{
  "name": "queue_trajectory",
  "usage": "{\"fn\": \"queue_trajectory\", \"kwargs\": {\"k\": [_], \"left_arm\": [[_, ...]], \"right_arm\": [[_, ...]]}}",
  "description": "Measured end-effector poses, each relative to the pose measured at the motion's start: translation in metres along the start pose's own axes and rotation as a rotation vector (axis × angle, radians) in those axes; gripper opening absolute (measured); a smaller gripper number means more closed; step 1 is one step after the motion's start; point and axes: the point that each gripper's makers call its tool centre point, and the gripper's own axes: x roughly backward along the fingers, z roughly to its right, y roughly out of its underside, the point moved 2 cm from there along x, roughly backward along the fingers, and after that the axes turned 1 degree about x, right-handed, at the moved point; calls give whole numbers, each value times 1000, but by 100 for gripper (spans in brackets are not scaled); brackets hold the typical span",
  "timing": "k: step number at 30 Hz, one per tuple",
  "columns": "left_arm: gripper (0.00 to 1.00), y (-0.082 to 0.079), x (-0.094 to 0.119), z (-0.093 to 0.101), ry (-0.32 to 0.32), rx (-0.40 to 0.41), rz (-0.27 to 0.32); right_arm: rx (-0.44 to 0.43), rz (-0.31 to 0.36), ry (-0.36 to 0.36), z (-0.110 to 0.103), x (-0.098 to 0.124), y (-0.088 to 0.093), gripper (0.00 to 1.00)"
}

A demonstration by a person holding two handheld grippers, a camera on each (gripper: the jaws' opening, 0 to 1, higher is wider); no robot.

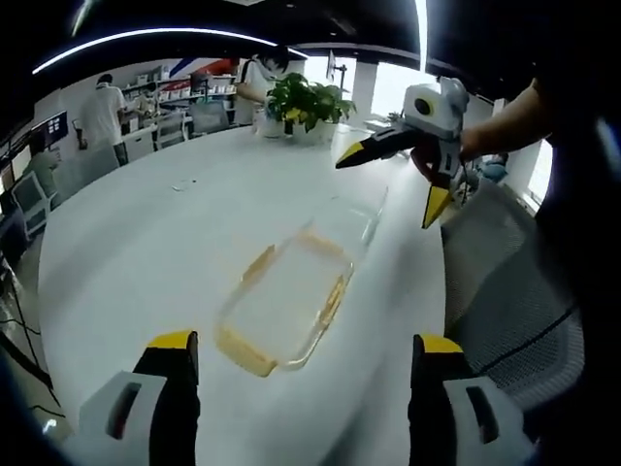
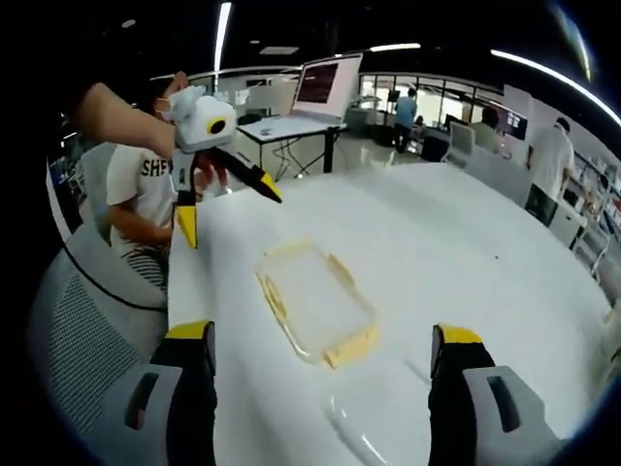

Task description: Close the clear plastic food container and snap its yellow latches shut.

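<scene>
A clear plastic food container (image 1: 286,303) with yellow latches along its sides lies flat on the white table (image 1: 136,252). Just beyond it lies a second clear piece (image 1: 354,218). My left gripper (image 1: 306,342) hovers open in front of the container, touching nothing. My right gripper (image 1: 391,184) hangs open in the air past the container's far end. In the right gripper view the container (image 2: 315,301) lies ahead of my open right gripper (image 2: 322,335), and my left gripper (image 2: 229,211) is raised open at the table's far edge. Neither holds anything.
A potted plant (image 1: 306,102) stands at the table's far end. A grey mesh chair (image 1: 509,291) sits by the table's edge. A laptop (image 2: 325,87) stands on a desk behind. A seated person (image 2: 141,194) and several others are in the room.
</scene>
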Motion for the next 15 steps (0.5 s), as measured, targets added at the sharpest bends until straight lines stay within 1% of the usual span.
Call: {"fn": "queue_trajectory", "kwargs": {"k": [3, 5, 15], "left_arm": [[88, 1, -2, -3, 8, -28, -25], [88, 1, -3, -4, 12, -42, -30], [88, 5, -12, -11, 45, -67, -69]], "right_arm": [[10, -13, -8, 3, -3, 1, 90], [13, -13, -12, 4, -4, 1, 91], [63, -59, -38, 16, -15, 3, 91]]}}
